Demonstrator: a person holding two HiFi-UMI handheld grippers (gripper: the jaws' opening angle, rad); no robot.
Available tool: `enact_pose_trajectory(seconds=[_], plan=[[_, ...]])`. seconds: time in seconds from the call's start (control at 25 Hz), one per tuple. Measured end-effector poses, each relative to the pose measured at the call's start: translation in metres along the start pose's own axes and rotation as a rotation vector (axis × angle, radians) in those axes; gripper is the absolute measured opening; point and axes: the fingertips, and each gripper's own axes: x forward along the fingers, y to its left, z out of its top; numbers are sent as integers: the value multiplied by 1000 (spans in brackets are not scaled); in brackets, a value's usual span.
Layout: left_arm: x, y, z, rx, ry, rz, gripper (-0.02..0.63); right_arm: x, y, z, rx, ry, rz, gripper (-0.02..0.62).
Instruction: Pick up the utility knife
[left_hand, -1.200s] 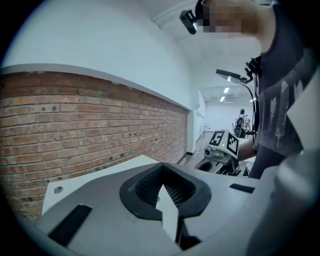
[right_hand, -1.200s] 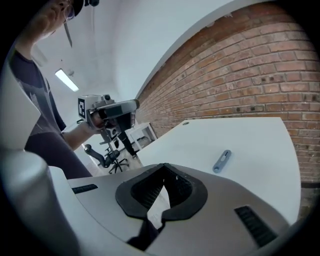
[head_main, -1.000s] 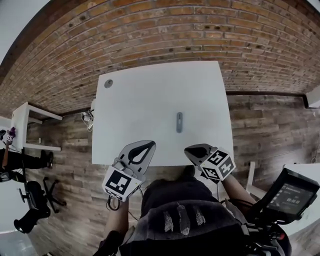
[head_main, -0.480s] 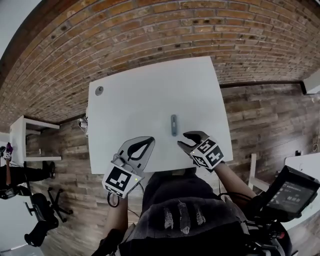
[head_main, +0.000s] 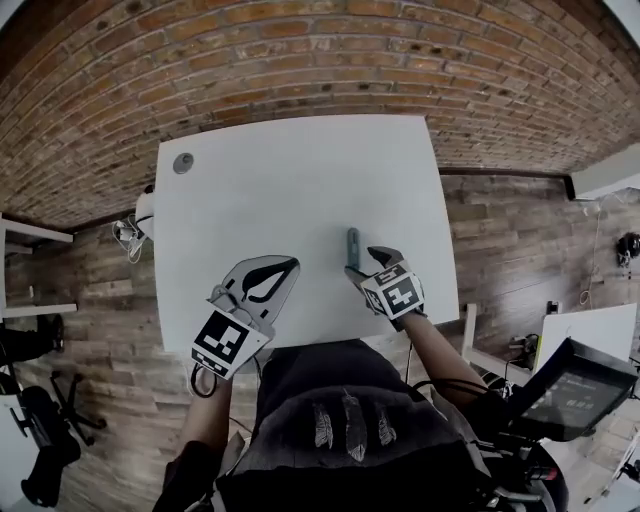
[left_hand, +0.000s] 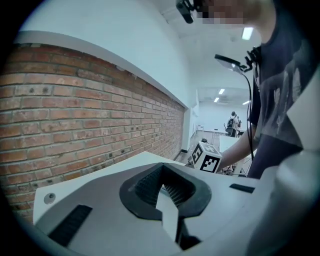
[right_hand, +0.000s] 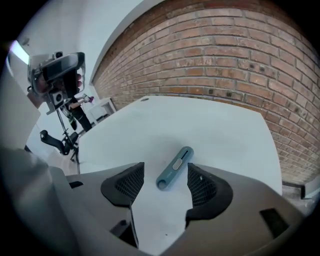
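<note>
Closest of all, two claws are seen, one held in each hand, and each has one cube with square marks on it. The left gripper (head_main: 291, 265) (left_hand: 163, 186) is held low over the near edge of the one white table (head_main: 290, 180). Its jaws are pressed together and nothing is held in them.

The right gripper (head_main: 366, 262) (right_hand: 165, 176) is tipped down over the table top. Its jaws have just been opening and are spread wide now. One utility knife (head_main: 353, 241) (right_hand: 174, 167) is seen, blue-grey, lying flat on the table towards its right side. The near end of the knife lies between the two dark pads (right_hand: 202, 186), but neither pad is touching it, so it is not gripped.

The knife's long side runs away from the person, towards the wall. The end with a small round hole is nearest the right claw, and the rounded end points at the bricks. One small slider is seen along its top.

Farther off, one round grey cap (head_main: 183, 162) is set in the far left corner of the table. Behind the table one brick wall (head_main: 300, 60) is seen.
</note>
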Motion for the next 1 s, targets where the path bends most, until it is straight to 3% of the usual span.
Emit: enact_pose_trajectory(seconds=[0.32, 0.4, 0.56, 0.64, 0.68, 0.84, 1.0], plan=[[-26, 25, -15, -36, -30, -25, -8, 36, -13, -10, 31, 145, -126, 250], [-32, 29, -18, -43, -34, -26, -8, 45, -14, -13, 51, 138, -140, 250], [-41, 34, -26, -52, -15, 6, -8, 53, -11, -6, 32, 120, -127, 235], [-37, 30, -26, -43, -7, -4, -8, 48, -14, -7, 51, 122, -119, 151], [-34, 25, -24, -37, -7, -14, -8, 45, -15, -10, 61, 121, -109, 141], [-28, 13, -16, -19, -2, -24, -8, 38, -11, -21, 52, 114, -70, 127], [-22, 4, -5, -6, -1, -10, -8, 21, -9, -10, 41, 18, -32, 127]])
